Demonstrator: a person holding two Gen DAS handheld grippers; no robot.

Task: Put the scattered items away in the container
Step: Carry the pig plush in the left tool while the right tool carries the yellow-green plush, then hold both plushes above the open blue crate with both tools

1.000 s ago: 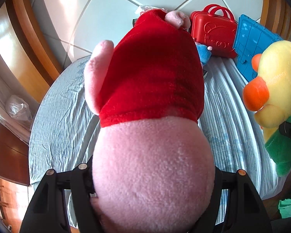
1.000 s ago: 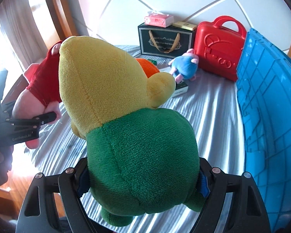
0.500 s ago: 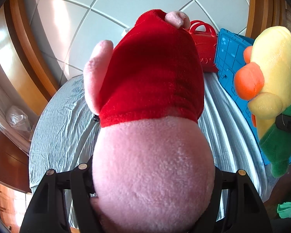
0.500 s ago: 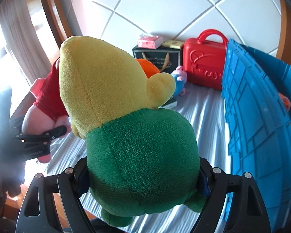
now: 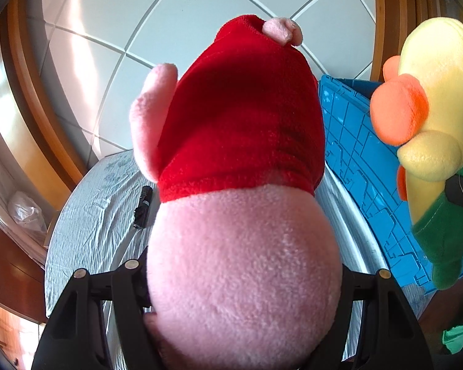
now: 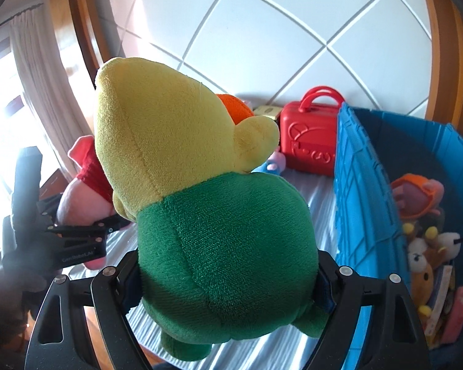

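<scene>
Both hands loaded, both toys off the bed.

Left gripper: jaws clamped on the round lower body of the pink pig toy, which fills the centre of the left wrist view. Red shirt and one ear toward the top of the frame. Grip sits low on the plush; the head end is unsupported.

Right gripper: jaws pressed into the green body of the yellow duck toy, centre of the right wrist view. These jaws have just been opening a little, with the toy between them and the pads in contact with the fur.

Blue bin at right of the right wrist view. Its near wall stands between the toys and the inside. Several small plush toys already lie in its lower right corner.

Risks, as I judge them:
- Duck slips out short of the bin if the right jaws slacken further; soft plush gives little warning.
- Either toy catches the bin's near wall if carried across too low, and gets knocked loose.
- The two toys sit close side by side; they could bump on the way over.
- Pig's heavy head could swing and twist it in the jaws.

Left on the bed: red case, small blue toy, a small black thing.
</scene>
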